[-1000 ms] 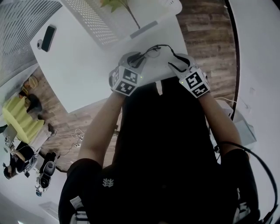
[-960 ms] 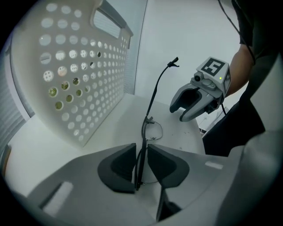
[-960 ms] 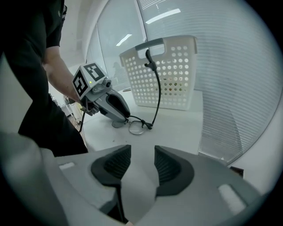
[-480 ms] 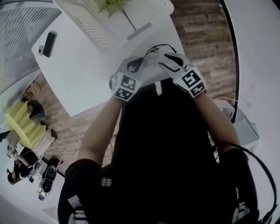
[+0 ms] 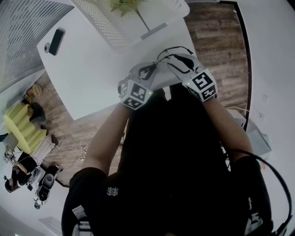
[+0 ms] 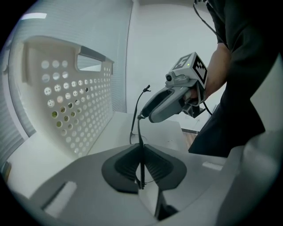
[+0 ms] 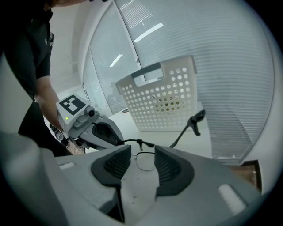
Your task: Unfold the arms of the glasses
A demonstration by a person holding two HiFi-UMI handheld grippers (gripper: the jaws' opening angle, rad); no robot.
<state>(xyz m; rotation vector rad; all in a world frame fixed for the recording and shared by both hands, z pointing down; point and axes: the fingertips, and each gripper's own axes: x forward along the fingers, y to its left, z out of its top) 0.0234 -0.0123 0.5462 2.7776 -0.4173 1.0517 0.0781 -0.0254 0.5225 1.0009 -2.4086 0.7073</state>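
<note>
Thin black wire glasses [image 5: 176, 48] hang above the white table [image 5: 87, 73] between my two grippers. My left gripper [image 6: 141, 170] has just closed its jaws and is shut on one thin arm [image 6: 139, 132] of the glasses. In the right gripper view, its tip [image 7: 118, 142] holds that arm's end. My right gripper [image 7: 143, 161] holds the front, with a lens [image 7: 144, 160] between its pads. The other arm [image 7: 188, 126] sticks out up and to the right. In the head view, the left gripper [image 5: 150, 70] and right gripper [image 5: 177, 62] almost meet.
A white perforated basket [image 5: 99, 20] stands at the back of the table, with green plant stems [image 5: 133, 11] beside it. A dark phone [image 5: 56, 40] lies at the far left corner. The table's near edge runs just below my grippers, and a wooden floor [image 5: 216, 32] lies to the right.
Both grippers have risen a little off the table with the glasses, and their tips have drawn closer together.
</note>
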